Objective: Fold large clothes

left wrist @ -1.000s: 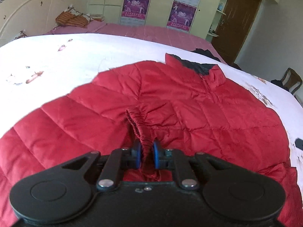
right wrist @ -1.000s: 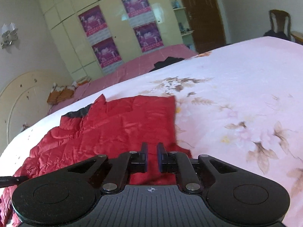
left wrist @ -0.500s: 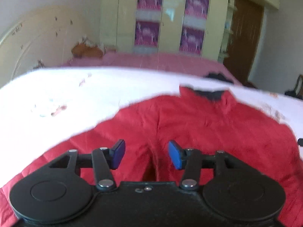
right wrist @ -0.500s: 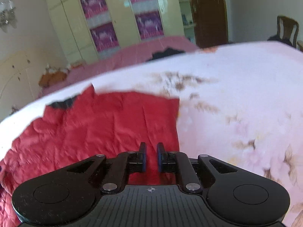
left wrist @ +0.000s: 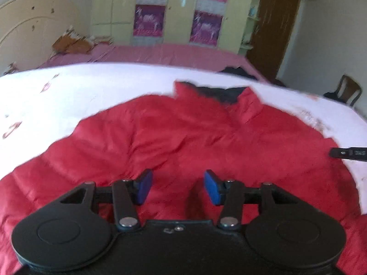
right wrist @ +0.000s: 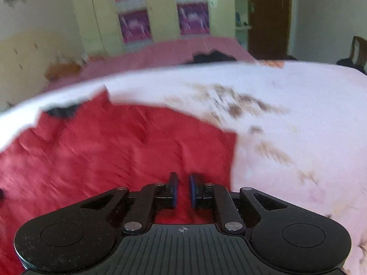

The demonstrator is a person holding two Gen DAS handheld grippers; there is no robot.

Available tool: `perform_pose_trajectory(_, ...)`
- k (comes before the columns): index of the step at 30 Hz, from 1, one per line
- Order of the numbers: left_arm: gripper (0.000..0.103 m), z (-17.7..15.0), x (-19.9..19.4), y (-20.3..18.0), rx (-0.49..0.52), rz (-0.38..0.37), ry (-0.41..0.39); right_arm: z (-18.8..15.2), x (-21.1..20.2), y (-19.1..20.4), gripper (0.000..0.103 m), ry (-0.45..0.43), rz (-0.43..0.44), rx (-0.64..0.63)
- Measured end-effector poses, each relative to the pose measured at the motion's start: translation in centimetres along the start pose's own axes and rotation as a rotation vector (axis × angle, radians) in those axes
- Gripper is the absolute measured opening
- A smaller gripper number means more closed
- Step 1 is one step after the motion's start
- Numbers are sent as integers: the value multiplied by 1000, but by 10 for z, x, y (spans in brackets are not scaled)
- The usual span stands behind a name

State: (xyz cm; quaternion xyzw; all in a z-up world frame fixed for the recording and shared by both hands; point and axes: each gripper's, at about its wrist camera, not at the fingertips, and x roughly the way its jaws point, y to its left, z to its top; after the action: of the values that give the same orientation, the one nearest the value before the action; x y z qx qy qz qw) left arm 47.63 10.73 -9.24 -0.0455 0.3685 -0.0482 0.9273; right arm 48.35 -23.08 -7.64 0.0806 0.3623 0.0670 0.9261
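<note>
Red quilted jacket (left wrist: 183,137), the one garment being worked on, lies spread flat on a white floral bedspread (left wrist: 91,87), filling the near and middle ground of the left wrist view. Nearest of all there, the left gripper (left wrist: 176,186) hovers over the jacket's middle with its two blue pads (left wrist: 143,186) spread wide and nothing between them. Red fabric shows in the gap, but neither pad presses on it. At the right edge of that view, beside the jacket's right side, one black tip (left wrist: 348,153) of the other tool pokes in above the bedspread.

In the right wrist view the right gripper (right wrist: 182,190) is low over the jacket's (right wrist: 114,151) near right part. Its two fingers stand nearly together with a narrow slit between them, through which red cloth shows. Whether they pinch the fabric cannot be told, as the picture is blurred. The jacket's straight right edge runs just to the right of these fingers, and beyond it the bedspread (right wrist: 298,114) carries brownish flower prints.

Farther off, the jacket's upright collar (left wrist: 248,97) with its dark lining (left wrist: 220,92) points to the far side of the bed. Past the white bedspread lies one pink bed cover (left wrist: 160,53), with an orange cushion (left wrist: 71,43) at its far left and a dark garment (left wrist: 238,71) at its right. Against the far wall stands a pale wardrobe (left wrist: 181,11) bearing four purple posters (left wrist: 149,20), two above and two below. One brown door (left wrist: 277,23) is to its right, and one wooden chair (left wrist: 348,90) stands at the far right.
</note>
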Motion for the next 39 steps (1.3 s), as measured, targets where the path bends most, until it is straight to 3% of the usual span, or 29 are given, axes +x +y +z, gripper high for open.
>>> perform_pose_trajectory(6, 50, 6, 29, -12, 33, 29, 43, 8, 23, 42, 11, 40, 156, -180)
perform_pose_trajectory(7, 50, 5, 30, -7, 24, 40, 45, 9, 27, 37, 11, 47, 141, -187)
perform_pose_trajectory(9, 50, 2, 31, 1, 20, 64, 54, 13, 34, 12, 11, 41, 7, -158)
perform_pose_trajectory(10, 50, 0, 31, 3, 20, 62, 55, 16, 38, -8, 11, 43, -74, -103)
perform_pose_trajectory(12, 50, 0, 32, 4, 20, 58, 54, 18, 45, -41, 11, 65, -125, 7)
perform_pose_trajectory(17, 48, 2, 28, 1, 38, 72, 62, 23, 34, -39, 11, 69, -125, -11)
perform_pose_trajectory(23, 48, -7, -15, -10, 49, 26, -29, 2, -17, -14, 11, 31, -61, -50)
perform_pose_trajectory(28, 51, -23, 4, -10, 62, 49, 71, -25, -9, -3, 11, 105, -89, -76)
perform_pose_trajectory(35, 51, -16, -2, -18, 49, 79, 71, -25, -33, 2, 11, 49, -81, -48)
perform_pose_trajectory(39, 52, -22, 4, -18, 56, 79, 82, -34, -31, 6, 11, 89, -92, -66)
